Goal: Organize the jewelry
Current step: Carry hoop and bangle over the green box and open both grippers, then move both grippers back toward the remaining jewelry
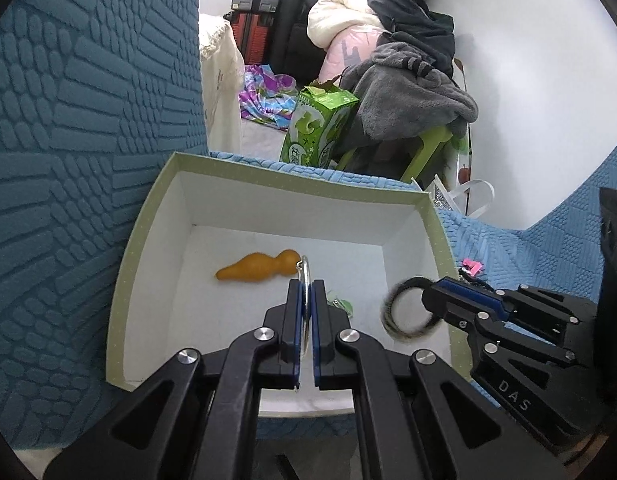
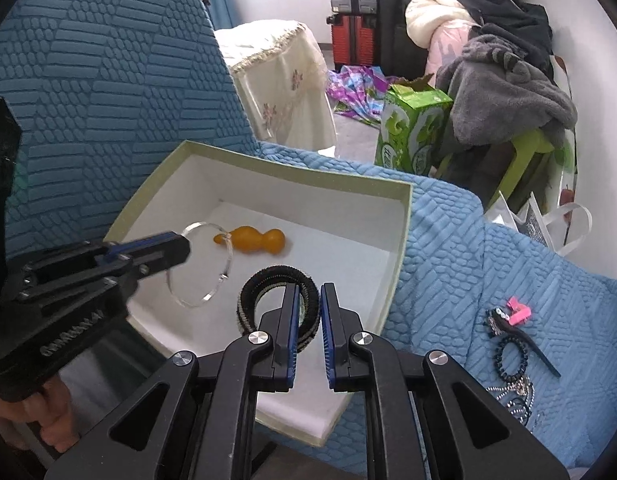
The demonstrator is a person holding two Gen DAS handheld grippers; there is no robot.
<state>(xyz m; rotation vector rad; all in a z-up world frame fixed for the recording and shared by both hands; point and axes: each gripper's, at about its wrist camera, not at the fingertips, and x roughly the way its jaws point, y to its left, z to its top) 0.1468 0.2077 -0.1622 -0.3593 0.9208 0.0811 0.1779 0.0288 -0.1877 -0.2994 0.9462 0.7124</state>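
Note:
A shallow box (image 1: 156,208) with a pale green rim and white inside lies on the blue sofa cover. An orange gourd-shaped charm (image 1: 256,268) rests on its floor, with a small green piece (image 1: 342,305) nearby. My left gripper (image 1: 307,286) is shut on a thin clear bangle (image 1: 305,266), held edge-on over the box. In the right wrist view the box (image 2: 404,216) shows the left gripper (image 2: 184,242) holding that bangle (image 2: 212,292) beside the charm (image 2: 252,242). My right gripper (image 2: 310,292) is shut on a black woven band (image 2: 268,276) just above the box floor.
More jewelry lies on the cover to the right of the box: a pink clip (image 2: 518,312), a black hair clip and beaded bracelets (image 2: 512,360). The dark blue sofa back (image 1: 68,120) rises at the left. Beyond stand a green carton (image 2: 412,128) and piled clothes (image 2: 508,92).

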